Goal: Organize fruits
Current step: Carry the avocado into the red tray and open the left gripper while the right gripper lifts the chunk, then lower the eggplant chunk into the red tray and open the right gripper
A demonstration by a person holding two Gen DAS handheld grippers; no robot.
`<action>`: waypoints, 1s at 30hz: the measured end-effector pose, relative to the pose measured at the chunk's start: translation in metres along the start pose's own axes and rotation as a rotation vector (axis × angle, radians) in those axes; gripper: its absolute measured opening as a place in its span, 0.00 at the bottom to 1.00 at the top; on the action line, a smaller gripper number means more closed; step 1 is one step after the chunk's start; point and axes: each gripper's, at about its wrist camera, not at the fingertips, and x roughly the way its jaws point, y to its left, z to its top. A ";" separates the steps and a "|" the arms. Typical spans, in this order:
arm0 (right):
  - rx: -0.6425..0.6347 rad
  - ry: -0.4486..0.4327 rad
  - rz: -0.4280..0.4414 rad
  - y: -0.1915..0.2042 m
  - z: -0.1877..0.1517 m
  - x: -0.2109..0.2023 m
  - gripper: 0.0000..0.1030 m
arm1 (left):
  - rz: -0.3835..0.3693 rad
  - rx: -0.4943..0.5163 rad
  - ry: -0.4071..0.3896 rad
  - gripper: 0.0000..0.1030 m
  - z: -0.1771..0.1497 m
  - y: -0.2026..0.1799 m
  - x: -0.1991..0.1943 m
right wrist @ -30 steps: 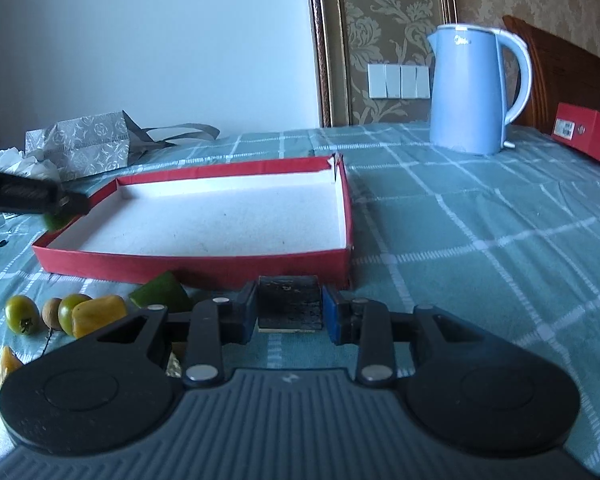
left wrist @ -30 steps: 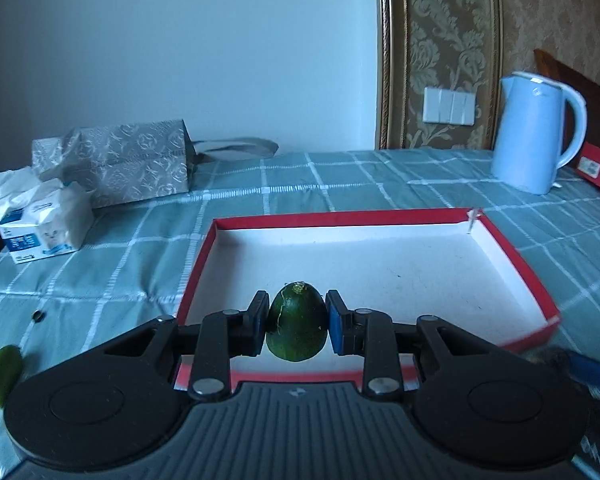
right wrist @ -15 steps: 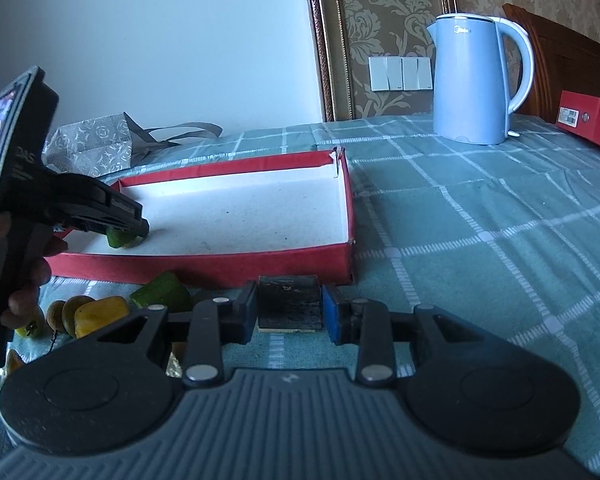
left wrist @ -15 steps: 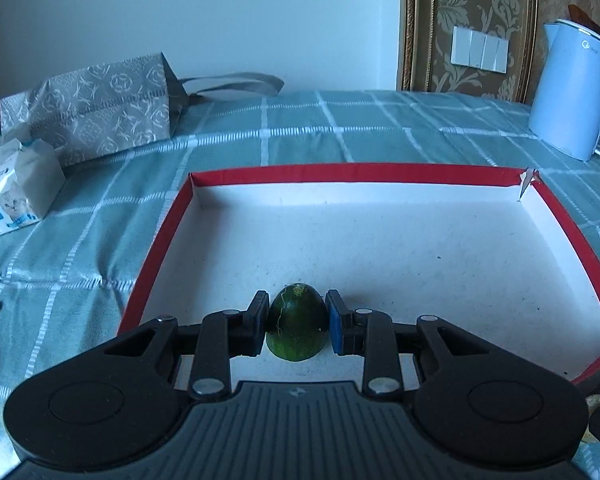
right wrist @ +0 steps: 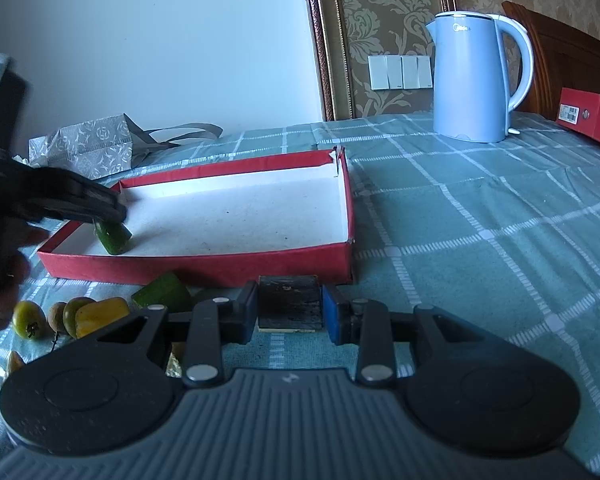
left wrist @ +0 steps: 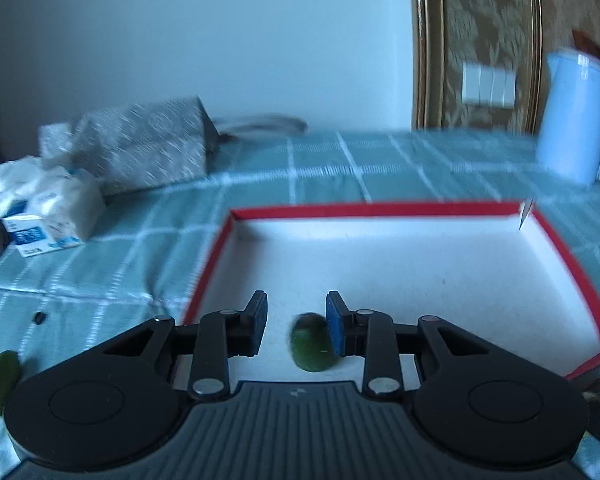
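Left gripper (left wrist: 296,322) jaws just opening, green fruit piece (left wrist: 311,342) loose between them in the red tray (left wrist: 380,209).
Fruit sits on the tray floor, near-left corner, beside the blue pad. Right gripper (right wrist: 290,308) clenched on a dark flat block (right wrist: 290,300) over the checked bench (right wrist: 480,232); other fruits (right wrist: 76,314) lie outside the tray's front wall.

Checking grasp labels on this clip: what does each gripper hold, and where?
Left gripper: nothing; jaws just opened, green fruit loose between them in the red tray. Right gripper: a dark flat block, clamped by its side edges.
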 end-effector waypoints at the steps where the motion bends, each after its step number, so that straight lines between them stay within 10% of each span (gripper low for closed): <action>1: 0.002 0.000 0.001 0.000 0.000 0.000 0.31 | 0.000 -0.009 -0.019 0.35 -0.002 0.004 -0.009; 6: 0.004 -0.001 0.002 -0.001 -0.001 0.000 0.31 | 0.007 -0.045 -0.113 0.53 -0.030 0.024 -0.061; 15: -0.026 0.002 0.006 0.002 -0.001 -0.001 0.31 | 0.005 -0.122 -0.120 0.55 -0.088 0.055 -0.108; 30: -0.159 -0.074 0.009 0.028 0.048 0.017 0.31 | -0.069 -0.151 -0.053 0.59 -0.129 0.065 -0.101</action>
